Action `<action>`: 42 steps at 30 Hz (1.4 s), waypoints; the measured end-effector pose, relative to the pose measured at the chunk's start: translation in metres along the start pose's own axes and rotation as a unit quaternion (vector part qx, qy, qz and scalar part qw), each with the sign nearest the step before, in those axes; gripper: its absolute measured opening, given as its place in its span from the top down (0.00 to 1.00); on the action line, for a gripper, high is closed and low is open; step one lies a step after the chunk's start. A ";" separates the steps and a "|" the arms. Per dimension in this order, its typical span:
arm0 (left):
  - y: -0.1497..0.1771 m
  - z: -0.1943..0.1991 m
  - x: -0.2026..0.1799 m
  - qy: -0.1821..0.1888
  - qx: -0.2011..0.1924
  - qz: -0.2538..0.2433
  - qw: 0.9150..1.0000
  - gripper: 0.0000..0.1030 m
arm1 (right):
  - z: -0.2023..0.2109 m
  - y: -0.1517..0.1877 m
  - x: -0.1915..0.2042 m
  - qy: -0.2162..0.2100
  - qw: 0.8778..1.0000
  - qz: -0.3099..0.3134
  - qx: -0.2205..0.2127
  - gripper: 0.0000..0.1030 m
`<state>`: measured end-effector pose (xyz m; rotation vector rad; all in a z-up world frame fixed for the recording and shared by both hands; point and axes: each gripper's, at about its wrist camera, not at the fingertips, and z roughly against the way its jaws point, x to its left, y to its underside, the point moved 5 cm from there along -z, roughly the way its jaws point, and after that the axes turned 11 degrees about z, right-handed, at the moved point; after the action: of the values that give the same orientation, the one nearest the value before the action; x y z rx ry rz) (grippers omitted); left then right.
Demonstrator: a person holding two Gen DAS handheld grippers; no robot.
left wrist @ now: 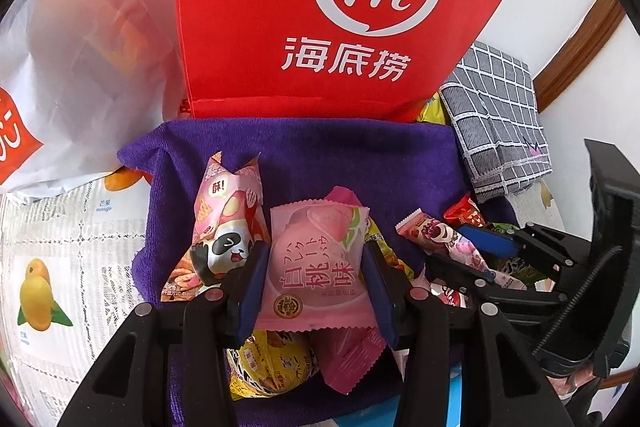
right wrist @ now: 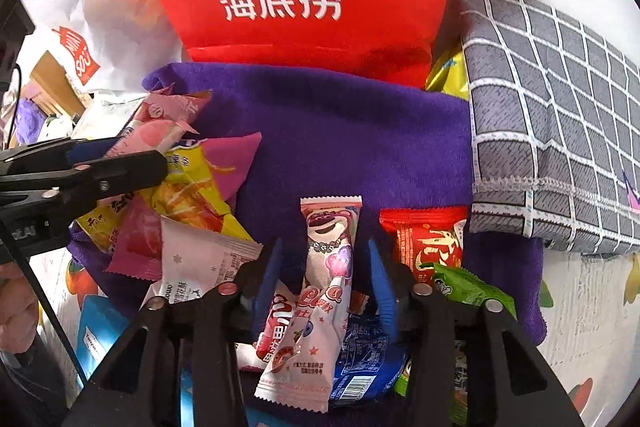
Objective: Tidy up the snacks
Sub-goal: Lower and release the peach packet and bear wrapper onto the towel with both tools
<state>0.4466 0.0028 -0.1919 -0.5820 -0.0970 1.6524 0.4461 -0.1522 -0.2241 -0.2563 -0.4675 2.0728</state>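
Note:
Snack packets lie piled on a purple towel (left wrist: 320, 151). My left gripper (left wrist: 316, 263) is shut on a pink peach-flavour packet (left wrist: 312, 259), its blue pads pressing both sides. A panda packet (left wrist: 224, 223) and a yellow packet (left wrist: 268, 363) lie beside and under it. In the right wrist view, my right gripper (right wrist: 324, 279) is open around a long pink bear-print packet (right wrist: 320, 299); the pads stand apart from its sides. A red packet (right wrist: 428, 243), a green packet (right wrist: 468, 287) and a blue packet (right wrist: 360, 359) lie close by.
A red paper bag (left wrist: 320, 7) stands behind the towel. A white plastic bag (left wrist: 80, 67) is at the left, a folded grey checked cloth (right wrist: 552, 115) at the right. The table has a fruit-print cover (left wrist: 60, 267). The left gripper (right wrist: 132, 155) reaches in at the left.

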 end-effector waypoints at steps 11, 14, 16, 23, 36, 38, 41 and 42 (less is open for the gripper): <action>0.005 -0.001 -0.011 -0.009 0.006 -0.022 1.000 0.40 | 0.033 0.000 -0.008 0.008 1.000 0.006 -0.018 0.57; 0.005 0.006 -0.012 -0.011 -0.001 -0.024 1.000 0.37 | 0.029 0.000 -0.006 0.015 1.000 0.008 -0.009 0.67; 0.005 0.011 -0.012 -0.011 -0.003 -0.024 1.000 0.36 | 0.025 0.001 -0.003 0.023 1.000 0.012 0.001 0.76; 0.005 0.019 -0.010 -0.020 -0.009 -0.027 0.999 0.32 | 0.022 0.001 0.007 0.030 0.999 0.025 0.002 0.82; 0.016 0.022 -0.002 -0.013 -0.010 -0.004 1.000 0.32 | 0.012 0.001 0.004 0.031 0.999 0.020 -0.005 0.82; 0.017 0.022 -0.003 -0.016 -0.011 -0.004 1.000 0.33 | 0.010 -0.001 0.005 0.031 0.999 0.016 -0.008 0.82; 0.019 0.024 -0.005 -0.017 -0.017 -0.011 1.000 0.33 | 0.007 -0.004 0.005 0.030 0.999 0.007 -0.013 0.82; 0.019 0.025 -0.006 -0.017 -0.019 -0.011 1.000 0.33 | 0.007 -0.005 0.007 0.029 0.999 0.009 -0.016 0.82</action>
<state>0.4197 0.0006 -0.1761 -0.5786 -0.1593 1.6420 0.4440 -0.1458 -0.2155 -0.3399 -0.4639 2.0707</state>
